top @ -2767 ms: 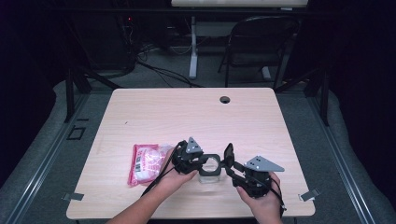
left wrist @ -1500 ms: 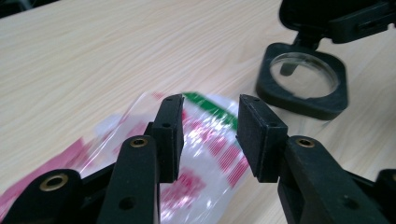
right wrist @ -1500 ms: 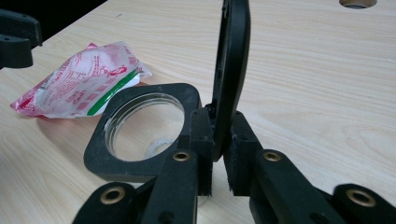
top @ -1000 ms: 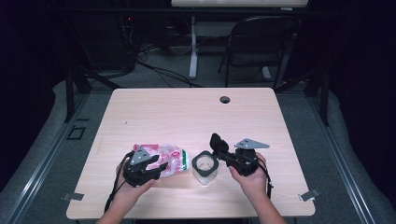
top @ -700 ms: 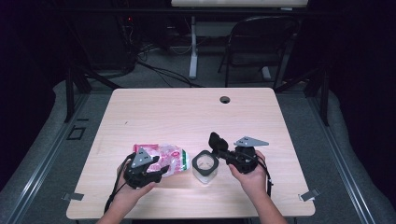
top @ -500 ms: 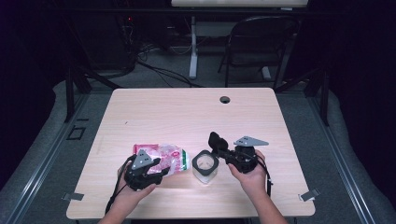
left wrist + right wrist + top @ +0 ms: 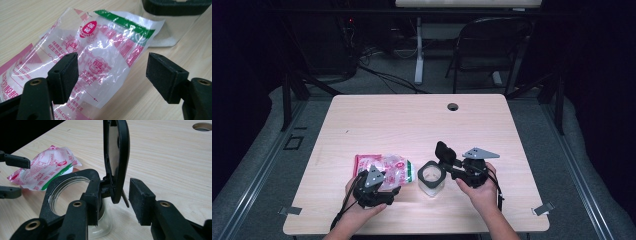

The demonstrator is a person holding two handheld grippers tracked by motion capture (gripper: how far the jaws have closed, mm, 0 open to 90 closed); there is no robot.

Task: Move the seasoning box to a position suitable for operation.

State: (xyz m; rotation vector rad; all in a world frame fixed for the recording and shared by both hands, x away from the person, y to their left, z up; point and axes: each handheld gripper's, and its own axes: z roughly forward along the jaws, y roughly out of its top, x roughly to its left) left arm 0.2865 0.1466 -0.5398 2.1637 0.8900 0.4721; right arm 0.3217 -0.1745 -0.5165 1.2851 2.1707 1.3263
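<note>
Counted on the one wooden table (image 7: 412,120): one crinkled plastic packet (image 7: 384,167) printed in pink and green, one clear jar (image 7: 431,179) with one hinged black lid (image 7: 443,152) standing open, two black grippers, one cable hole (image 7: 453,106).

Black two-jaw left claw (image 7: 384,192), right claw (image 7: 447,162), grey three-cornered plates, brass screws, trailing cables

Pale wooden table (image 7: 412,125) (cable hole (image 7: 453,106)): plastic packet (image 7: 384,167), clear jar (image 7: 431,179).
</note>
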